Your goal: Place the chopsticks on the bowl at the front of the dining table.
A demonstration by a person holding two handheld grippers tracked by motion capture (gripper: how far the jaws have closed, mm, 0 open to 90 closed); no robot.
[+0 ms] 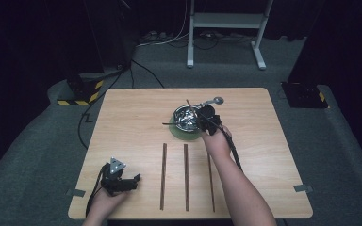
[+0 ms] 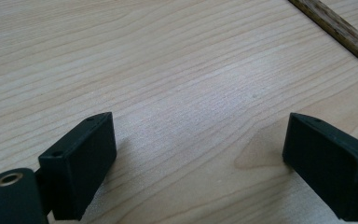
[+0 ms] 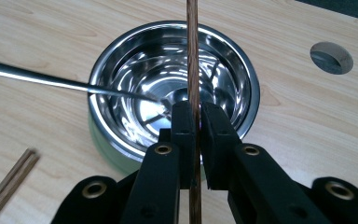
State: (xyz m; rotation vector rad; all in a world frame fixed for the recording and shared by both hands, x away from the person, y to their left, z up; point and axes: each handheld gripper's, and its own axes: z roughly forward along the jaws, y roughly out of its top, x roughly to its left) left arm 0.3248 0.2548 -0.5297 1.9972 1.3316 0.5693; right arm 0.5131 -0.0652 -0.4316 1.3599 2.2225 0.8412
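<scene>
The right gripper [image 3: 196, 116], clamped on one chopstick [image 3: 192, 56], holds it over the far steel bowl [image 3: 121, 60]; three chopsticks [image 1: 185, 174] wait near; the left gripper [image 2: 200, 154] stands apart.

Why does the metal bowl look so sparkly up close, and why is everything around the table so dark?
In the right gripper view the steel bowl mirrors the overhead light as bright streaks, while the right tool and its wooden chopstick look soft up close. In the high view light falls on the table and the floor beyond goes dim. In the left gripper view the left tool casts faint shadows.
</scene>
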